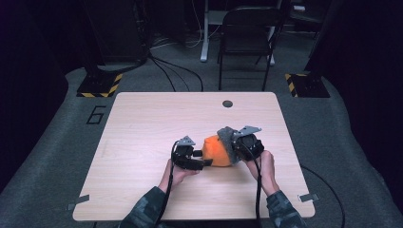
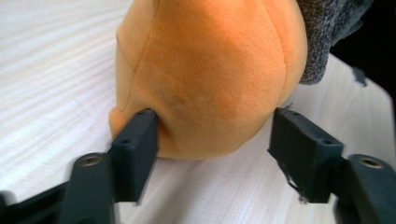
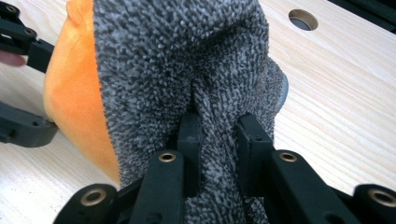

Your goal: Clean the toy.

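Pinching a fold of grey cloth, the right gripper blocks one side of the orange plush toy; the left gripper straddles it, jaws wide, one touching.

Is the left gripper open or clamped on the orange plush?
Open. The left gripper has its jaws spread around the orange plush: one jaw touches it, the other stands apart.

Both forearms reach in side by side, low over the surface. The left gripper points right with its jaws spread wide. The right gripper points left, jaws pinched close together.
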A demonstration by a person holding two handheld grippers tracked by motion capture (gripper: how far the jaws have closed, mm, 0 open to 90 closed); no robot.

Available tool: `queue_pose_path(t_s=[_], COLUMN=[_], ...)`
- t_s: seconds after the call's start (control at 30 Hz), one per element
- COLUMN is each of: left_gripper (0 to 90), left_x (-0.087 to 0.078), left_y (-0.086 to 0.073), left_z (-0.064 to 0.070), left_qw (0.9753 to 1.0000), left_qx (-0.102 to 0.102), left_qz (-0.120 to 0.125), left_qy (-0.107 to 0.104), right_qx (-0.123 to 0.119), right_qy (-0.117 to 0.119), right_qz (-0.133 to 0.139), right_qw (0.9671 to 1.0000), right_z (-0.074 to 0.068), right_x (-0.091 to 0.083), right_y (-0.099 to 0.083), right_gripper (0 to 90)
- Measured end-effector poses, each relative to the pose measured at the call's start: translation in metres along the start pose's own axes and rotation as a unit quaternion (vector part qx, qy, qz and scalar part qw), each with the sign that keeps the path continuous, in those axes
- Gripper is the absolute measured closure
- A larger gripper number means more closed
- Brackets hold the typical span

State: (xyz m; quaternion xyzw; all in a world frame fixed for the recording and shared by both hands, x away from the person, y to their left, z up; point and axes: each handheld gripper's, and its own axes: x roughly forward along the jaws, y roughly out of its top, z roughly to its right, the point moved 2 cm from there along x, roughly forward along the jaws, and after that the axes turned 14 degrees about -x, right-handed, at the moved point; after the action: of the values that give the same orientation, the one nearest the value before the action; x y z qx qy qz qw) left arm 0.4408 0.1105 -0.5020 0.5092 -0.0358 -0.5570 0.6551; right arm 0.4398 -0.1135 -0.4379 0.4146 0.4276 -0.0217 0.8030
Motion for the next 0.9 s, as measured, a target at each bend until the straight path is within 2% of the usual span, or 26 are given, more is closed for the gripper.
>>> queue_pose_path(t_s=[0.1,0.2,0.33,0.37,0.47,0.6,0.7,0.77,0.9], left_gripper=[25.1,23.0,20.2,19.9,19.7,20.1,20.9,22.9,36.5], left_x=[-0.002,-0.002,0.006,0.008,0.013,0.018,0.022,0.023,0.025], left_y=[0.0,-0.004,-0.011,-0.012,-0.015,-0.017,-0.017,-0.018,-0.02], left_z=[0.001,-0.001,-0.005,-0.005,-0.008,-0.01,-0.008,-0.006,-0.005], left_qw=[0.9995,0.9977,0.9926,0.9914,0.9898,0.987,0.9831,0.9814,0.9818], left_qx=[0.029,0.063,0.11,0.118,0.127,0.14,0.159,0.167,0.167], left_qz=[0.006,0.005,-0.018,-0.015,-0.021,-0.018,-0.016,-0.016,-0.005], left_qy=[0.012,0.026,0.05,0.055,0.062,0.078,0.089,0.094,0.091], right_qx=[-0.005,-0.002,-0.004,-0.003,0.004,0.0,0.006,0.002,0.002], right_qy=[0.002,0.001,0.001,0.001,0.001,0.001,0.0,0.002,0.003], right_qz=[0.002,0.001,0.0,0.0,-0.001,0.002,0.0,0.0,0.001], right_qw=[1.0,1.0,1.0,1.0,1.0,1.0,1.0,1.0,1.0], right_z=[0.002,0.002,0.004,0.004,0.003,0.004,0.004,0.005,0.005], right_x=[0.001,0.002,0.003,0.003,0.003,0.004,0.004,0.004,0.005], right_y=[0.0,0.0,0.0,0.0,-0.001,-0.001,-0.001,-0.002,-0.002], right_gripper=[74.3,74.3,74.3,74.3,74.3,74.3,74.3,74.3,74.4])
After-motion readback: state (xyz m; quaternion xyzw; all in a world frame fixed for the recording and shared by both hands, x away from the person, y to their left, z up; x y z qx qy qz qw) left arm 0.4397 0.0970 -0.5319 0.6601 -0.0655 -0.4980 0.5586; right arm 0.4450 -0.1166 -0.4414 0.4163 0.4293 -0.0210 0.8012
